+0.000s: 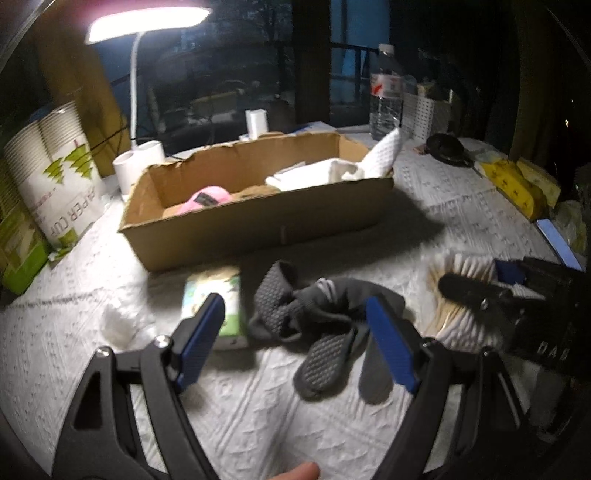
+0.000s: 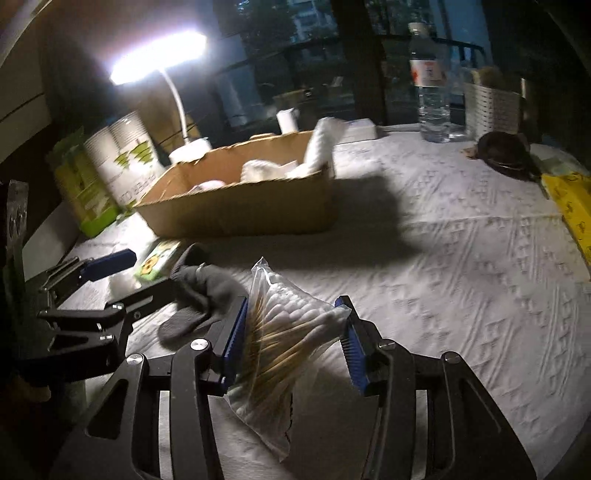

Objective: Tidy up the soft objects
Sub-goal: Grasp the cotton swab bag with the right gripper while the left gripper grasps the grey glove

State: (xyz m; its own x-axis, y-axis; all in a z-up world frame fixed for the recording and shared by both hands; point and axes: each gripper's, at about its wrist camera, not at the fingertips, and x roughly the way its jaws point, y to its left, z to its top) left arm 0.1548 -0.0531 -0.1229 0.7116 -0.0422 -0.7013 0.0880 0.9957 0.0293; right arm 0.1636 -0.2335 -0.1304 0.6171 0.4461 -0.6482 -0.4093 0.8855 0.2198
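Grey socks [image 1: 314, 325] lie bunched on the white tablecloth, between the open fingers of my left gripper [image 1: 295, 325], which hovers just short of them. They also show in the right wrist view [image 2: 199, 295]. My right gripper [image 2: 291, 332] is shut on a clear bag of cotton swabs [image 2: 288, 325], also seen from the left [image 1: 465, 295]. A cardboard box [image 1: 258, 218] behind holds a pink item [image 1: 207, 197] and white cloths [image 1: 332, 170]. A small green-and-white packet [image 1: 218, 295] lies left of the socks.
A lit desk lamp [image 1: 147, 22], paper cup sleeves [image 1: 55, 173] and a white cup [image 1: 136, 166] stand at back left. A water bottle [image 1: 386, 92], a white basket [image 1: 424, 114], a dark object [image 1: 447, 147] and yellow packets [image 1: 513, 184] are at back right.
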